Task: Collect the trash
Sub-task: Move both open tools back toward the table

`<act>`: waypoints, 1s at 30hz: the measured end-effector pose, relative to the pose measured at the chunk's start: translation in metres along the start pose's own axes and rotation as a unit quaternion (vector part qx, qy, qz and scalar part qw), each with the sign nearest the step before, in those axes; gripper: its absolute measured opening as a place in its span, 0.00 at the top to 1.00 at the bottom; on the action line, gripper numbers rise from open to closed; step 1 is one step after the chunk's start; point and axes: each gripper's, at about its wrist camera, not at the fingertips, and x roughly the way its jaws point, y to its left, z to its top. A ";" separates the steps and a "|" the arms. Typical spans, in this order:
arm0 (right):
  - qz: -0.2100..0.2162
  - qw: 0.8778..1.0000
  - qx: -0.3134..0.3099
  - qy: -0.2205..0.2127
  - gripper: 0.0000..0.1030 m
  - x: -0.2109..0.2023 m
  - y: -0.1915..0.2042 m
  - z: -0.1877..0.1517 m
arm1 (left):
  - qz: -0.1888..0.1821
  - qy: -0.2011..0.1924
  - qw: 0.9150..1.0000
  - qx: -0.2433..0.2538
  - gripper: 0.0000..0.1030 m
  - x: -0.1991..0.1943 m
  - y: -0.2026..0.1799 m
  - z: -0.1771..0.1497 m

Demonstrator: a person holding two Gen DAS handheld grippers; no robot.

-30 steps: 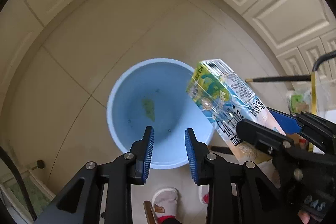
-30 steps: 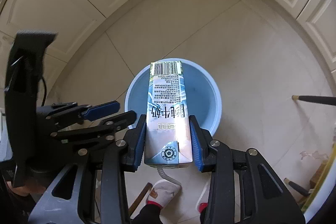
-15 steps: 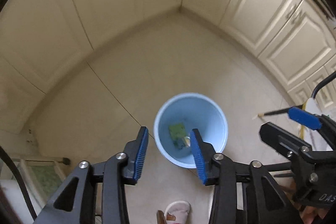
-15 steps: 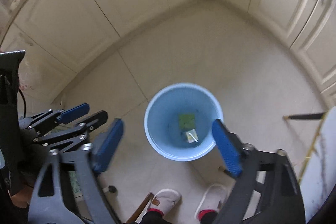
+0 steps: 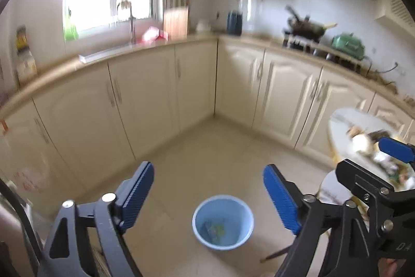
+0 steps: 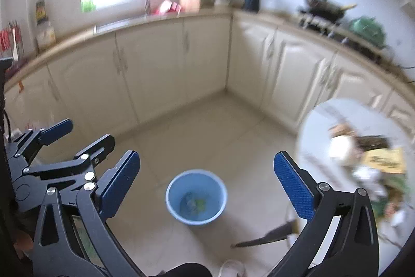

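- The right hand-held gripper [image 6: 207,182] held a milk carton over the blue bucket [image 6: 196,197] a second ago; its jaws have just been opening and now stand spread wide with nothing between them.
- The left hand-held gripper [image 5: 208,195] has also been opening and is empty.
- Both views now show the bucket small and far below on the floor, with trash at its bottom, so this drop looks done.
- More trash [image 6: 373,160] lies on the round white worktop [image 6: 315,118] at the right, near the right hand-held gripper; it seems the next goal.

Black-framed left gripper [image 5: 208,195] — blue ribbed pads [image 5: 136,195]; silver screws.
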 end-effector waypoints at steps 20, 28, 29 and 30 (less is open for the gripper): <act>-0.160 0.964 0.051 -0.204 0.00 -0.271 -0.059 -0.006 | -0.065 -0.220 0.973 0.030 0.01 -0.190 -0.120 -0.137; -0.194 0.952 0.082 -0.223 0.00 -0.304 -0.098 -0.029 | -0.087 -0.235 0.966 0.058 0.01 -0.257 -0.073 -0.162; -0.197 0.950 0.087 -0.226 0.00 -0.306 -0.104 -0.031 | -0.089 -0.236 0.966 0.063 0.01 -0.256 -0.078 -0.164; -0.200 0.949 0.090 -0.227 0.00 -0.305 -0.108 -0.034 | -0.090 -0.235 0.965 0.067 0.01 -0.255 -0.080 -0.162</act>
